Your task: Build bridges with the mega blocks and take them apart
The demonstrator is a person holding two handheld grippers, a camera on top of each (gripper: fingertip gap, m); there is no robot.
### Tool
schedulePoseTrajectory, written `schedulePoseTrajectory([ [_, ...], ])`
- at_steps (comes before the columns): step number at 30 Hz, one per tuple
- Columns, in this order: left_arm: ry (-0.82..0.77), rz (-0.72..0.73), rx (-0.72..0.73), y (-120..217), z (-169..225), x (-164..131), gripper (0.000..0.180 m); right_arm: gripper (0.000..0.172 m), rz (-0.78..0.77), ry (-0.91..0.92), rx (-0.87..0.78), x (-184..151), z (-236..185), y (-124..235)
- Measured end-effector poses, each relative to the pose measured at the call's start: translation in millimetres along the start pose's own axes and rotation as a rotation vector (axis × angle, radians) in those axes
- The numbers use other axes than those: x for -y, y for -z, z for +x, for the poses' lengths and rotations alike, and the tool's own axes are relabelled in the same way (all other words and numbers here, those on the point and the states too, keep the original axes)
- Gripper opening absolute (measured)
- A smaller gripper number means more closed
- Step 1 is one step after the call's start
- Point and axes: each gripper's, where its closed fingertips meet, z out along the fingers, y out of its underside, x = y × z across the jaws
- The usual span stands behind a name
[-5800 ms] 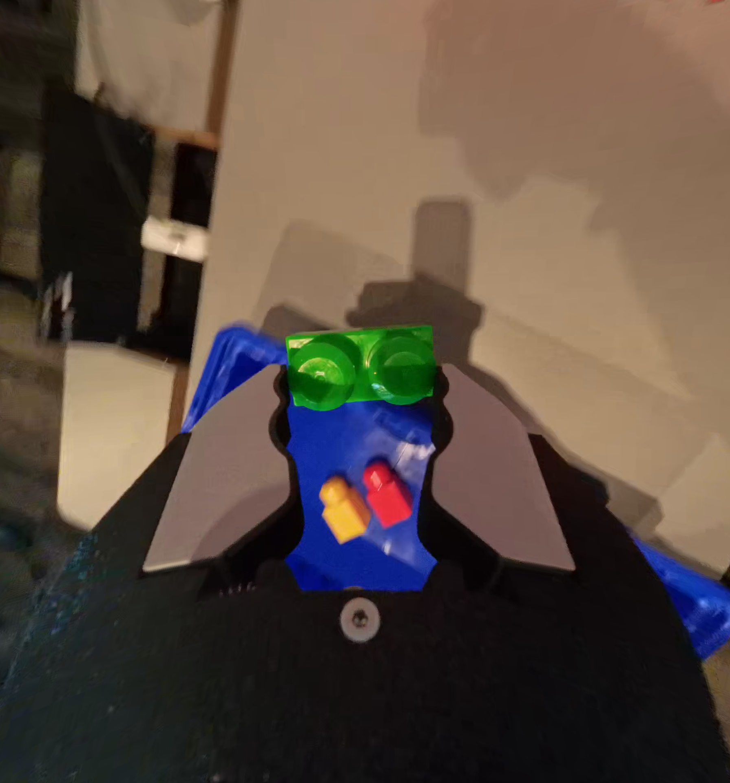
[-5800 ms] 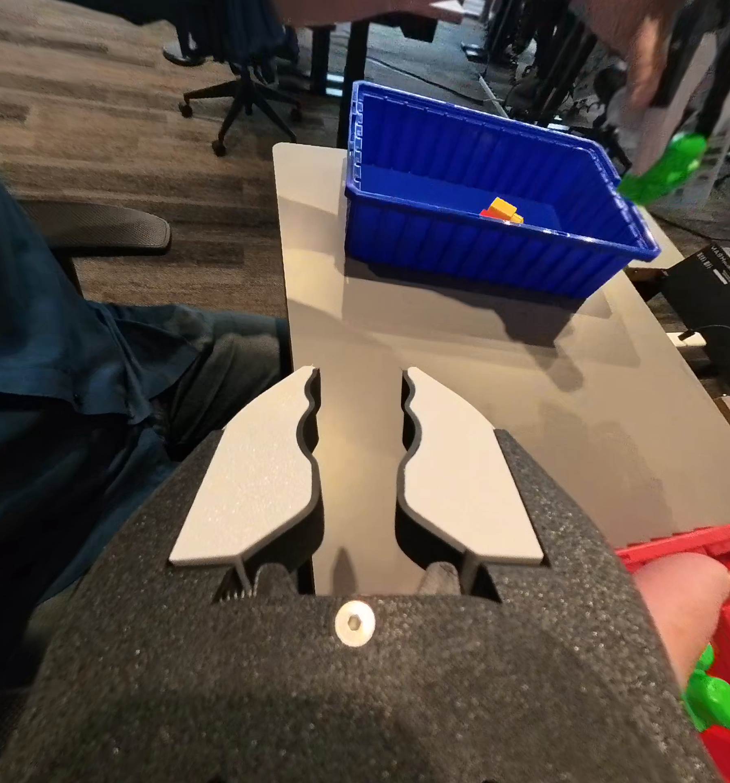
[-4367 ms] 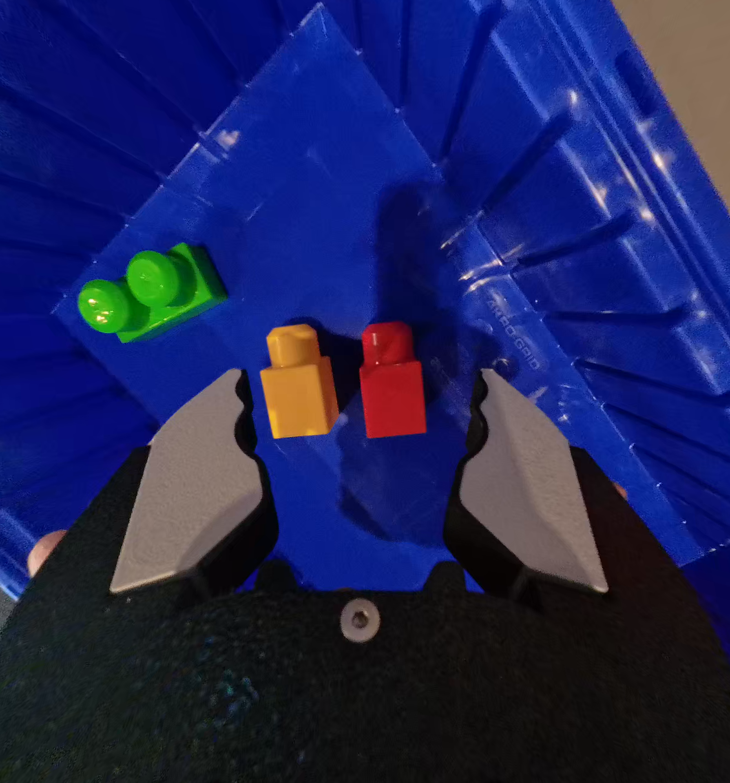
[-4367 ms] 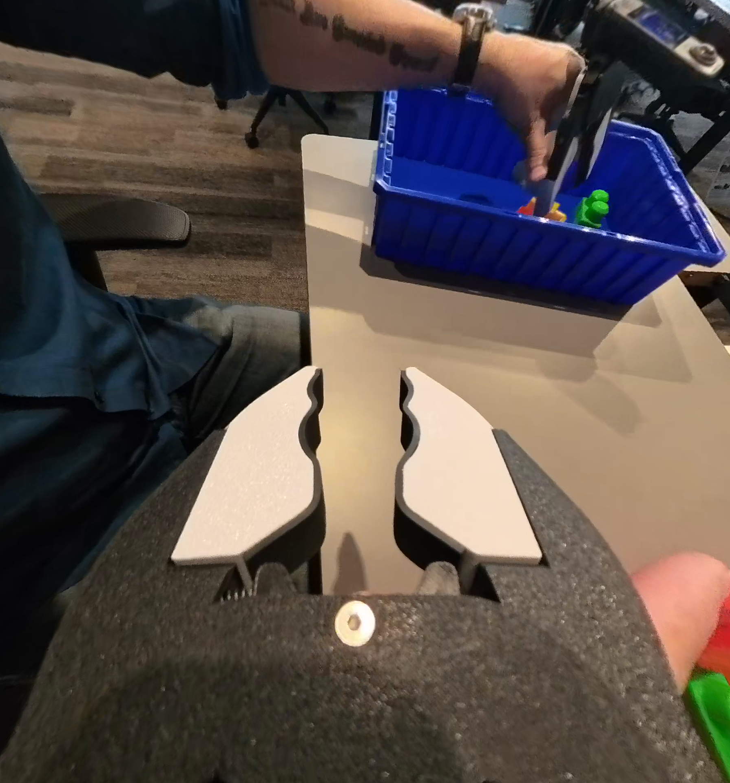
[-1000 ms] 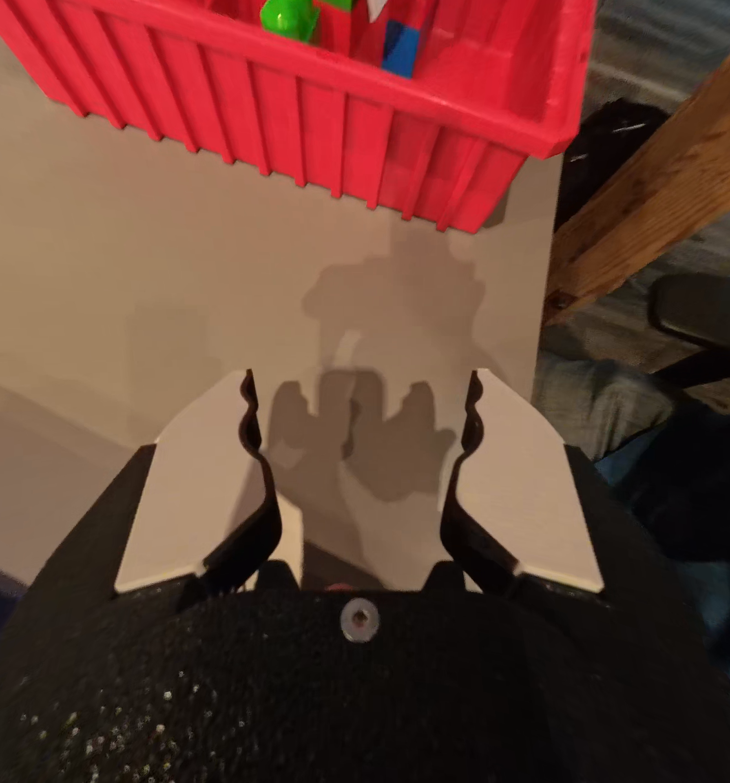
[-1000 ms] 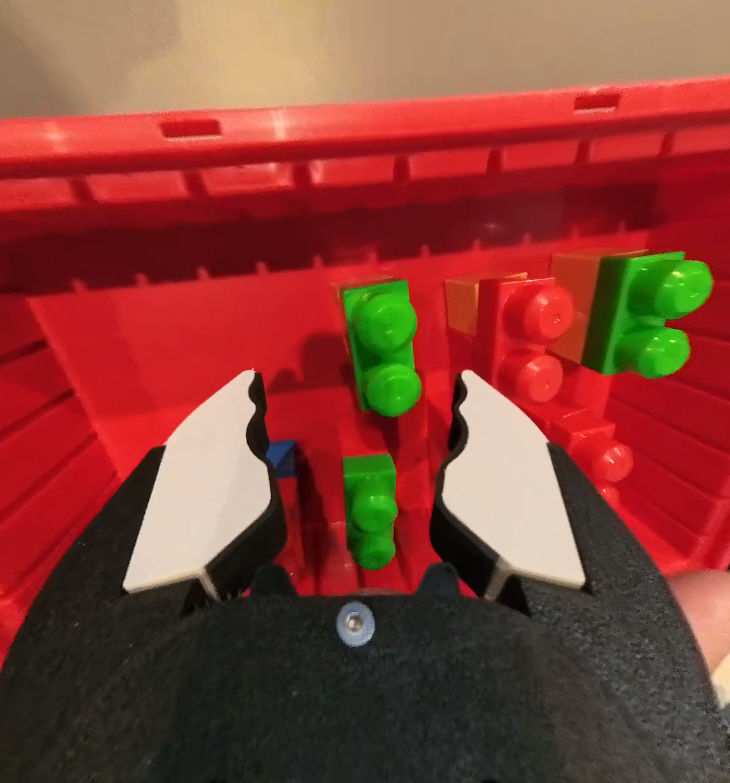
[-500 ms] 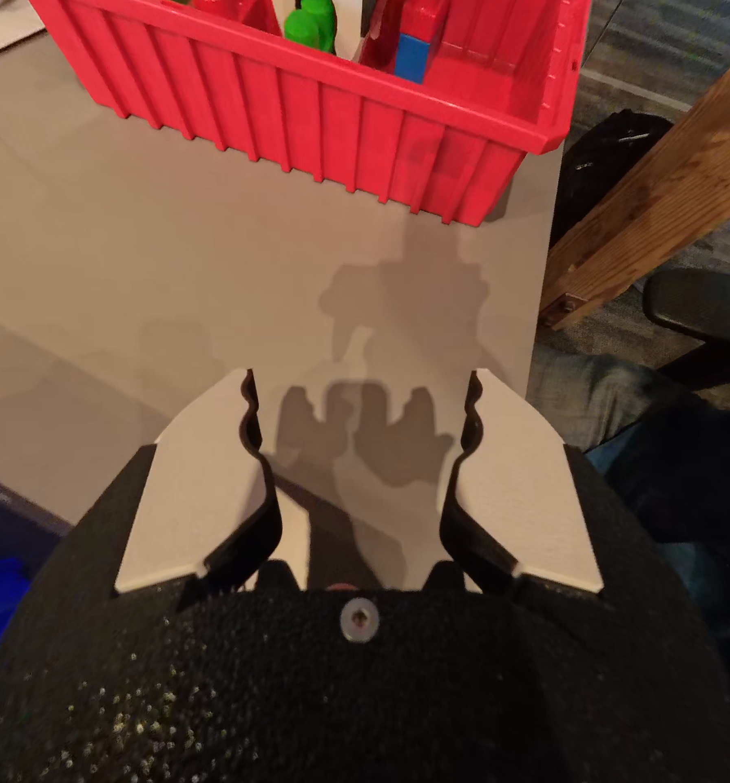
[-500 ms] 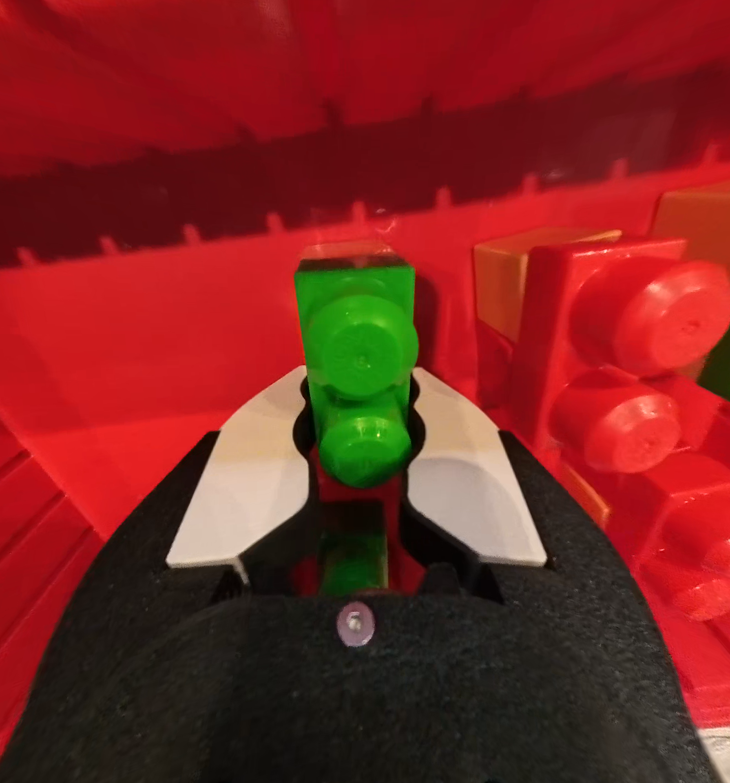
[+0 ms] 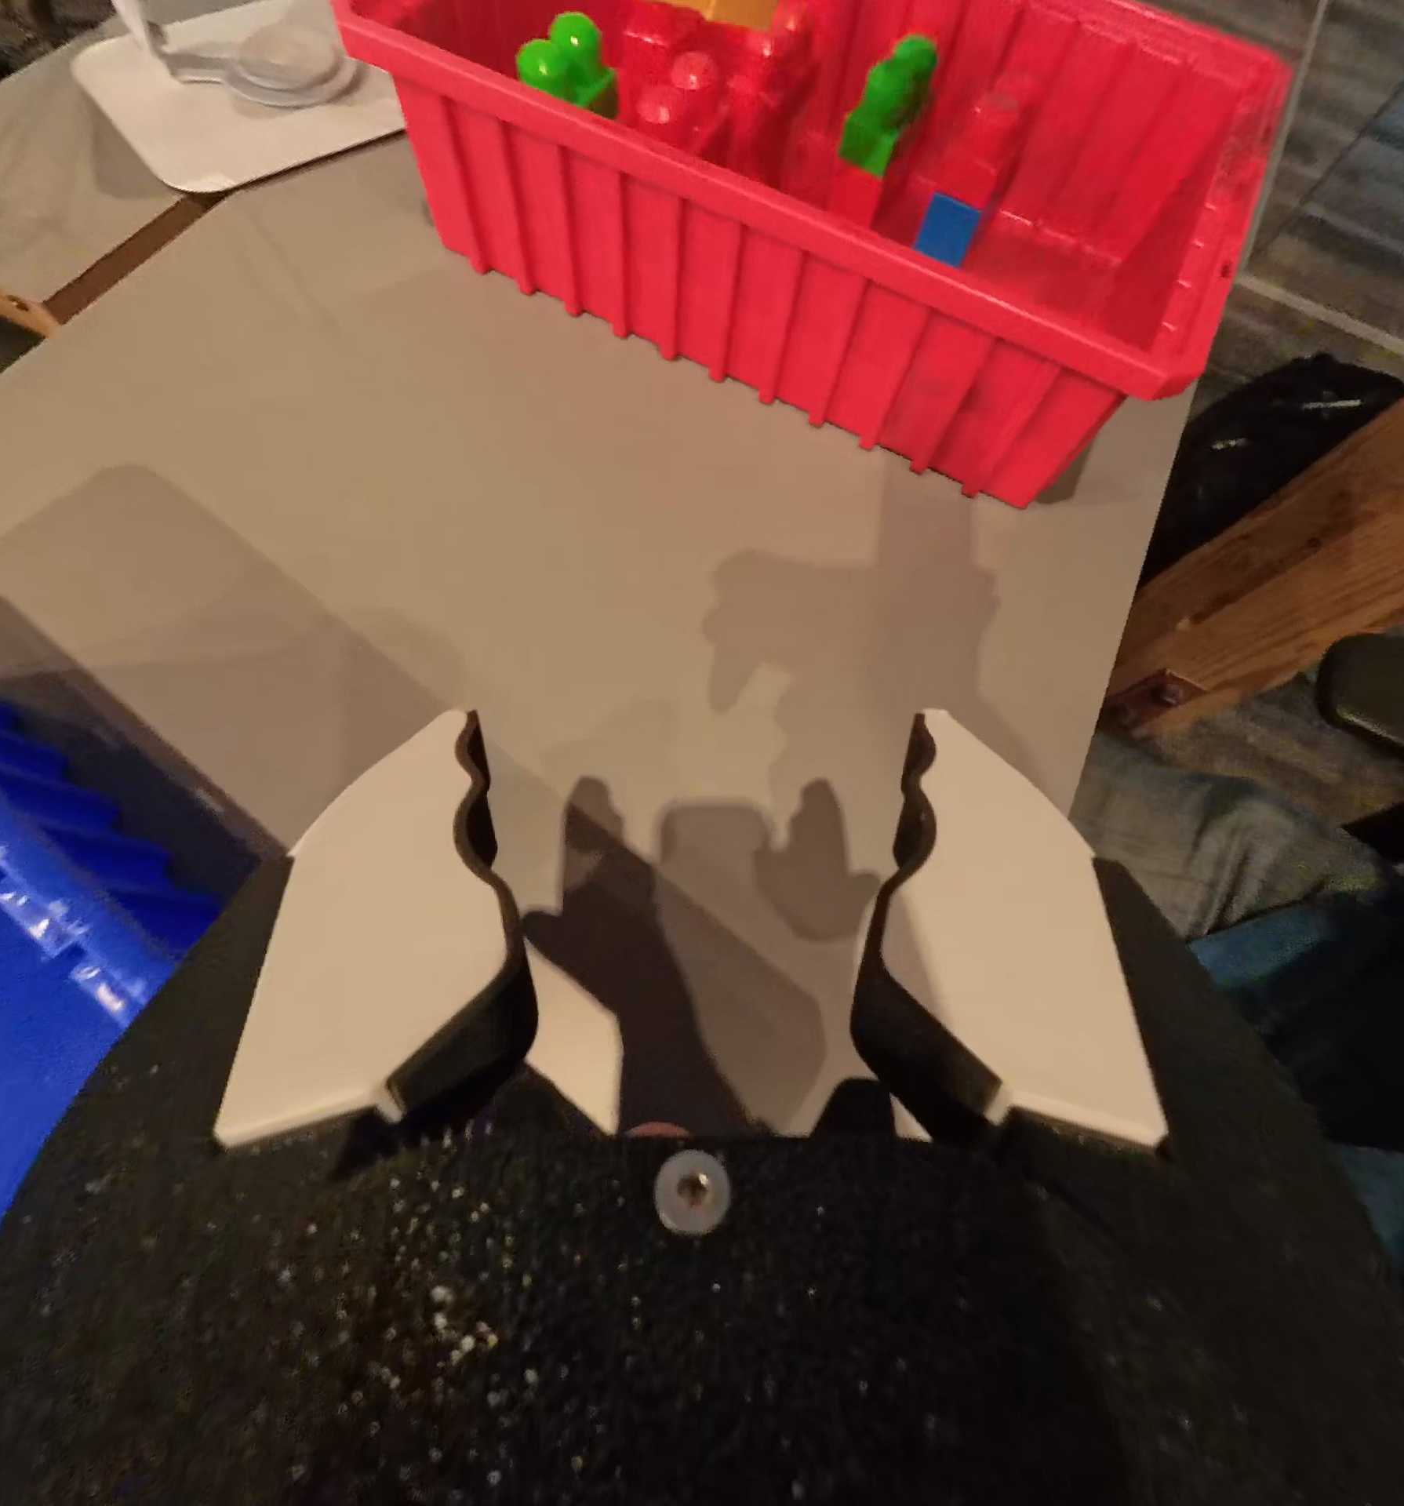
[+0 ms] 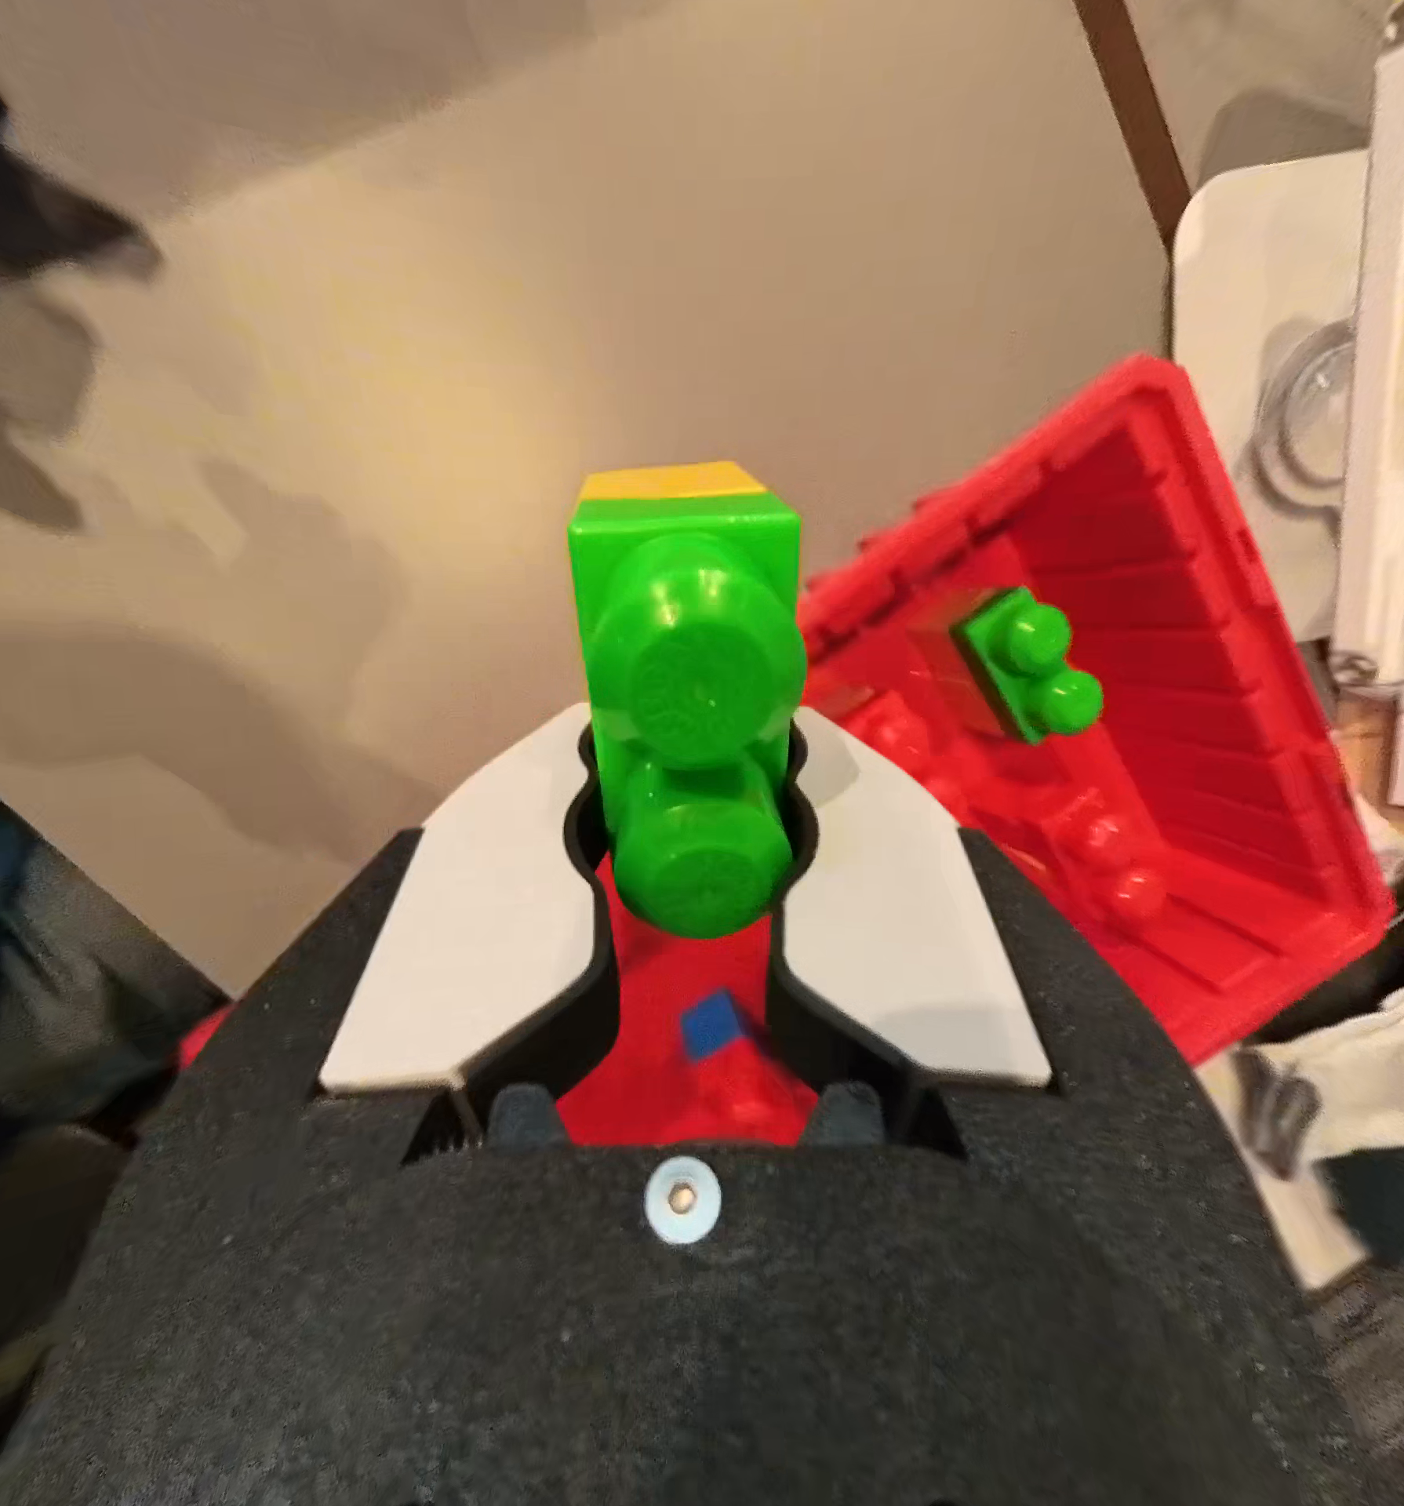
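Green two-stud block (image 10: 686, 701), a yellow piece on its far side, is pinched in the right gripper (image 10: 689, 737), pads against both flanks, lifted above the red bin (image 10: 1220, 962). Judged step: fetching a piece for dismantling. Next: carry it clear of the bin's rim to bare tabletop (image 9: 519, 489) left of the bin. Left gripper (image 9: 695, 725) spread, empty, over that tabletop; blue bin (image 9: 39, 913) beyond.

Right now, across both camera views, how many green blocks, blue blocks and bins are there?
Green blocks: 3 (held green block in right gripper; far green block and upright green block in red bin)
Blue blocks: 1 (blue block in red bin)
Bins: 2 (red bin, blue bin)
Total: 6
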Motion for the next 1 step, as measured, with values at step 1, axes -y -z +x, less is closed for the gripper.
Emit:
schedulePoseTrajectory([
  [1,0.011,0.008,0.01,2.9,-1.9,0.9,0.097,0.04,-0.019,-0.049,-0.001,11.5,-11.6,-4.8],
])
